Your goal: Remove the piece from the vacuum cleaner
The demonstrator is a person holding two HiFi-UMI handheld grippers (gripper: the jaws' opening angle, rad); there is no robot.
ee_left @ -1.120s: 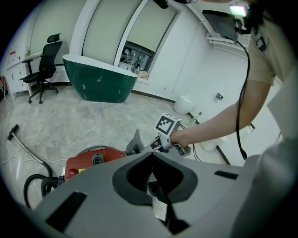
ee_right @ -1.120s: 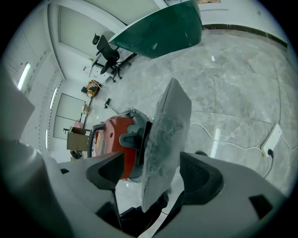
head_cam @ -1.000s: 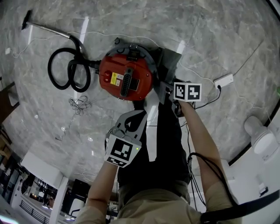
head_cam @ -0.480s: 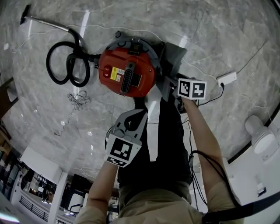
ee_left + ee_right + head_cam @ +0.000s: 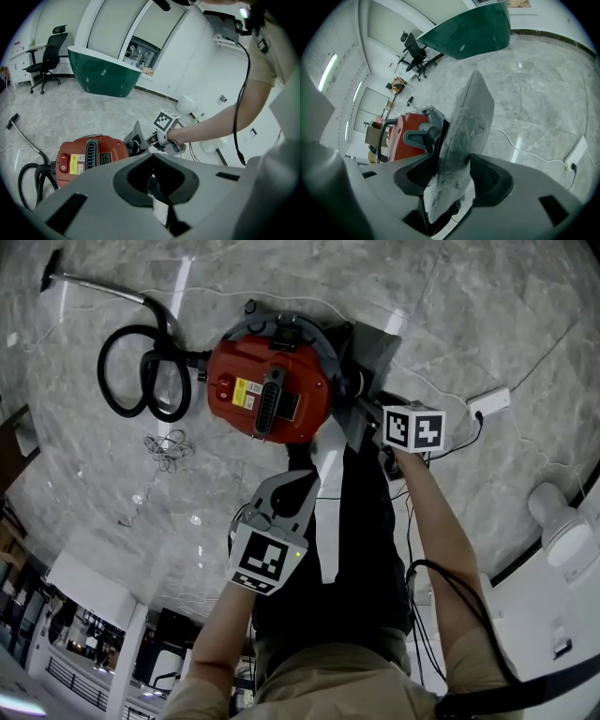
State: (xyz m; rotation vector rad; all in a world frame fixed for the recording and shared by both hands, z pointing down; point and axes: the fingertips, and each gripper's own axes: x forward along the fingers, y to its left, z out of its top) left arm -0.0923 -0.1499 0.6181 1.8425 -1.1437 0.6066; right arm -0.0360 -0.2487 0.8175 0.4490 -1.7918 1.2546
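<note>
Right gripper (image 5: 453,160): fingers, just closing, clamp the grey piece (image 5: 471,112) beside the vacuum cleaner (image 5: 267,395) (left gripper (image 5: 153,154): fingers together, empty).

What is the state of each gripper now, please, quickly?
Left gripper: shut, holding nothing.
Right gripper: jaws have just been closing, now shut on the grey dusty piece.
</note>
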